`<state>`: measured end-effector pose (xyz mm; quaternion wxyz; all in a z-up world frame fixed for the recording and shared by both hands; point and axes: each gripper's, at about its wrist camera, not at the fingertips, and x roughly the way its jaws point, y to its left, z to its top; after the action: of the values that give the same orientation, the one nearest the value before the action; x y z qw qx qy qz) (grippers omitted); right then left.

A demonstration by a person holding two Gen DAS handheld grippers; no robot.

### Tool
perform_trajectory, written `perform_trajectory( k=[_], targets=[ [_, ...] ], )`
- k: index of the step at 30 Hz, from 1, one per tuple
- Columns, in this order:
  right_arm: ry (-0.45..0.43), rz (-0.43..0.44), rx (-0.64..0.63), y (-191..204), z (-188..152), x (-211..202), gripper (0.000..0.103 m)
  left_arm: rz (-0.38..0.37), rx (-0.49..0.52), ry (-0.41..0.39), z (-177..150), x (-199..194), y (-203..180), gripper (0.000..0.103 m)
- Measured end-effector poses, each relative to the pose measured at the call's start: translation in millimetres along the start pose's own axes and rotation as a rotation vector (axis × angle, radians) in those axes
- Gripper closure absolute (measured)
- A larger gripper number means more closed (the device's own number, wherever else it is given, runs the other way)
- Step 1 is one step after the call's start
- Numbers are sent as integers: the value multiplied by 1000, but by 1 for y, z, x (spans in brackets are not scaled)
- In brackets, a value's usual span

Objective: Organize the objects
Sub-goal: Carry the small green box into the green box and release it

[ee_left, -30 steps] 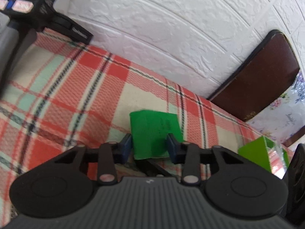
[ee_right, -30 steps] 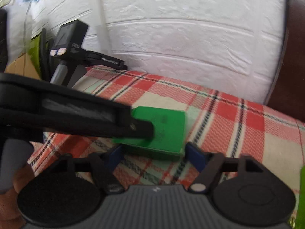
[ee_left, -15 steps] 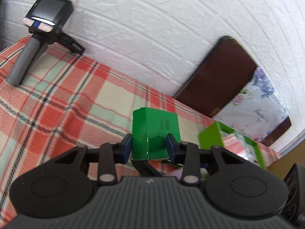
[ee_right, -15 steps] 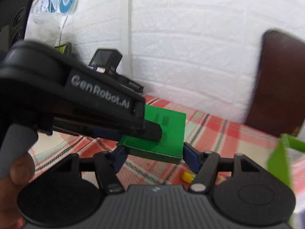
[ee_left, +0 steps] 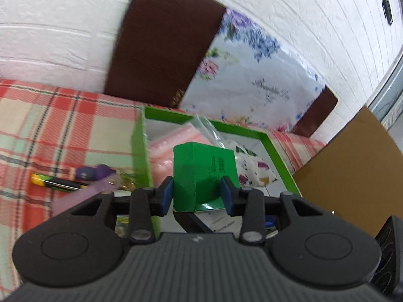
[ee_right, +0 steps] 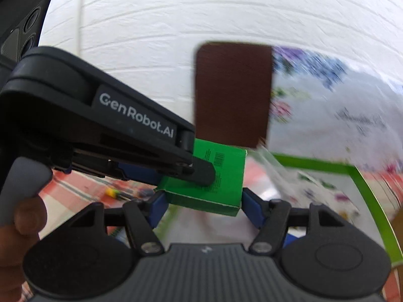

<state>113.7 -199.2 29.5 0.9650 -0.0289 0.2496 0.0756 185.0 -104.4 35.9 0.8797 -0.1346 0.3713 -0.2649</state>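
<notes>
A: Where is the small green carton [ee_left: 205, 173]?

B: Clamped in the left claw [ee_left: 197, 195], a blue pad pressed to each side, barcode face turned to the right. It hangs above the green tray [ee_left: 277, 151], over the tray's near end.

A: And the right claw [ee_right: 201, 207]?

B: It is also closed on that carton [ee_right: 221, 181]: the blue pads sit against the two lower corners, so both claws hold it at once. The left claw's black finger [ee_right: 199, 172] lies across the carton's top face in the right wrist view.

A: What lies in the tray?

B: A clear plastic bag [ee_left: 209, 130] and a flower-printed packet [ee_left: 252, 168]; the rest is blurred.

A: Outside it?

B: On the plaid tablecloth [ee_left: 50, 125], left of the tray wall, lie a yellow-and-black battery [ee_left: 54, 182] and a purple item [ee_left: 93, 176], close together. A brown board [ee_left: 163, 42] and a floral bag [ee_left: 252, 85] lean on the white brick wall [ee_left: 50, 25].
</notes>
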Motion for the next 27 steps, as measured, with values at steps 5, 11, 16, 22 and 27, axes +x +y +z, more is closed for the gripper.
perform_trajectory(
  k=[5, 11, 16, 22, 27],
  targets=[
    [-8, -31, 9, -19, -12, 5, 32, 109, 39, 55, -2, 25, -7, 55],
    [-59, -12, 35, -27, -19, -14, 33, 163, 83, 32, -5, 8, -14, 53],
    [-98, 6, 61, -29, -29, -45, 34, 236, 177, -12, -22, -19, -34, 45],
    [-113, -12, 91, -33, -49, -87, 34, 269, 218, -32, -49, -51, -46, 44],
    [-79, -20, 146, -38, -68, -114, 34, 295, 242, -23, -71, -64, -52, 44]
  ],
)
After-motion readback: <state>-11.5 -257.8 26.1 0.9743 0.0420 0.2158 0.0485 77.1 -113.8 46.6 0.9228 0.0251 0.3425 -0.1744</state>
